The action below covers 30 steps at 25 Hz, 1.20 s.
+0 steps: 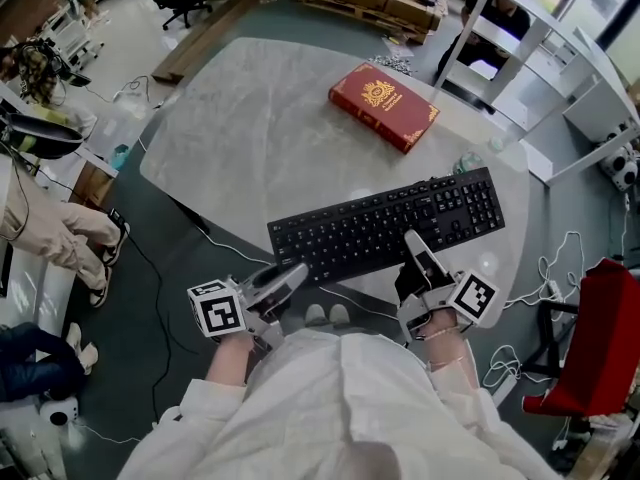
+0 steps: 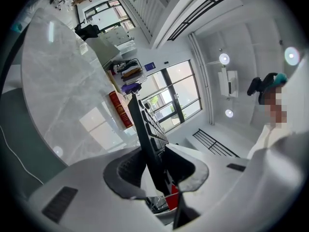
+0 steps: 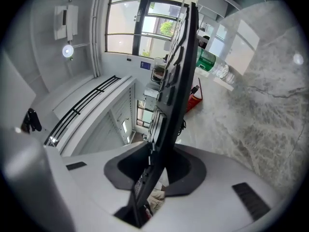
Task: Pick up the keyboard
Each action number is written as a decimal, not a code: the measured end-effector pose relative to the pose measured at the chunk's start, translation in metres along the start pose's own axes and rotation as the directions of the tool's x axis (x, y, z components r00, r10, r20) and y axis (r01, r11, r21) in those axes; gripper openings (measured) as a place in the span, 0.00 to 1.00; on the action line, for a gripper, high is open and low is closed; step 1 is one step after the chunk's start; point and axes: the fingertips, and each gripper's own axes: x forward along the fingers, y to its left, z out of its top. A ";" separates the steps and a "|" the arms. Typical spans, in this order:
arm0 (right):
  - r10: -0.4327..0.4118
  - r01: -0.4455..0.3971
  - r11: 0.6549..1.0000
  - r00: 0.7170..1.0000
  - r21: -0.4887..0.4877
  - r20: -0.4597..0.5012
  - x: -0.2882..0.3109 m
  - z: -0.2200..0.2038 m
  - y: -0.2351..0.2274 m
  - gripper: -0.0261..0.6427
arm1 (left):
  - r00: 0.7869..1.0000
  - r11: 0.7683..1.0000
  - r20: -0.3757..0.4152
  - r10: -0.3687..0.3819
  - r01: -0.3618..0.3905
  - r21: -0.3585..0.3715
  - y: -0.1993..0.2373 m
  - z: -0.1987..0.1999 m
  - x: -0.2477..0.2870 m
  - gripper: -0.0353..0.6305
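Observation:
A black keyboard hangs lifted above the near edge of the round marble table, held by its front edge at both ends. My left gripper is shut on its near left edge. My right gripper is shut on its near right part. In the left gripper view the keyboard runs edge-on between the two jaws of my left gripper. Seen from the right gripper view, the keyboard stands edge-on between the jaws of my right gripper, well off the table.
A red book with gold print lies on the far right of the table. A clear bottle sits near the table's right edge. White shelving stands at the right, a red object on the floor, and cables trail below.

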 end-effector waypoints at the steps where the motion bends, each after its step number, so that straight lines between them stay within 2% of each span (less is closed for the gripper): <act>1: 0.003 -0.003 1.000 1.000 -0.007 0.004 -0.001 0.001 0.003 0.21 | 1.000 1.000 0.000 -0.006 0.006 0.004 -0.002 0.001 0.000 0.22; 9: 0.028 -0.028 0.999 0.999 -0.021 0.035 -0.002 0.012 0.027 0.21 | 0.998 0.998 0.038 -0.052 0.051 0.028 -0.022 0.019 0.000 0.22; 20: 0.072 -0.068 0.993 0.996 -0.092 0.044 -0.007 0.020 0.064 0.21 | 0.993 0.993 0.065 -0.097 0.093 0.069 -0.046 0.032 -0.006 0.22; 30: 0.121 -0.114 0.981 0.992 -0.157 0.035 -0.011 0.030 0.091 0.21 | 0.992 0.990 0.066 -0.110 0.103 0.095 -0.064 0.039 -0.005 0.22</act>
